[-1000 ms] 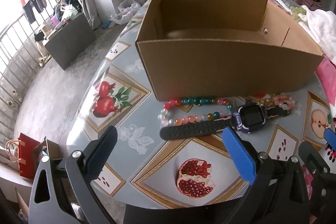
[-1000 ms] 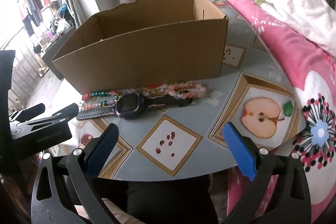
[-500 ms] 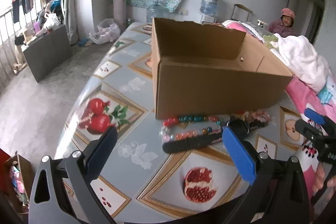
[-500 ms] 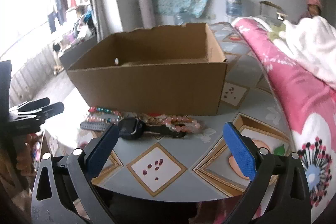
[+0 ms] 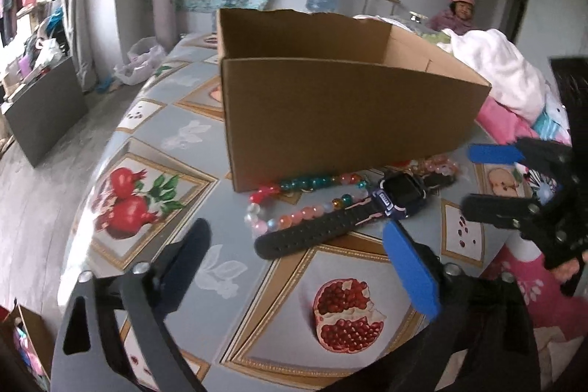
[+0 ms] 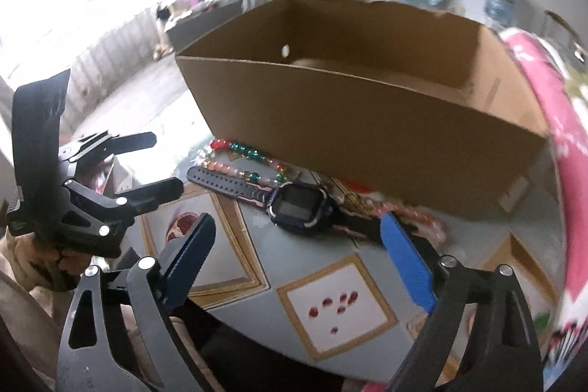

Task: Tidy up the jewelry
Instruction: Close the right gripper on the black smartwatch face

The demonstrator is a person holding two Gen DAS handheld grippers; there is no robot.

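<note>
A dark smartwatch [image 5: 400, 193] with a black strap lies on the fruit-patterned table [image 5: 176, 149], just in front of an open, empty cardboard box [image 5: 341, 112]. A string of coloured beads [image 5: 305, 182] and a pink bead string [image 5: 433, 168] lie beside it against the box wall. My left gripper [image 5: 294, 237] hovers short of the strap with its jaws wide and closing, gripping nothing. My right gripper [image 6: 297, 225] hangs before the watch [image 6: 299, 208], its jaws also wide and closing on nothing. Each gripper shows in the other's view: right gripper [image 5: 470, 180], left gripper [image 6: 163, 162].
A pink flowered blanket [image 6: 566, 171] and a white blanket [image 5: 503, 76] lie on the right. A person in a pink hat [image 5: 459, 11] sits at the back. The table's rounded edge falls to the floor on the left, where a grey cabinet [image 5: 44, 112] stands.
Both grippers have tilted down and closed in on the watch from either side. The right one has rolled. Each now looms larger in the other's view, and both jaw gaps look slightly narrower.
</note>
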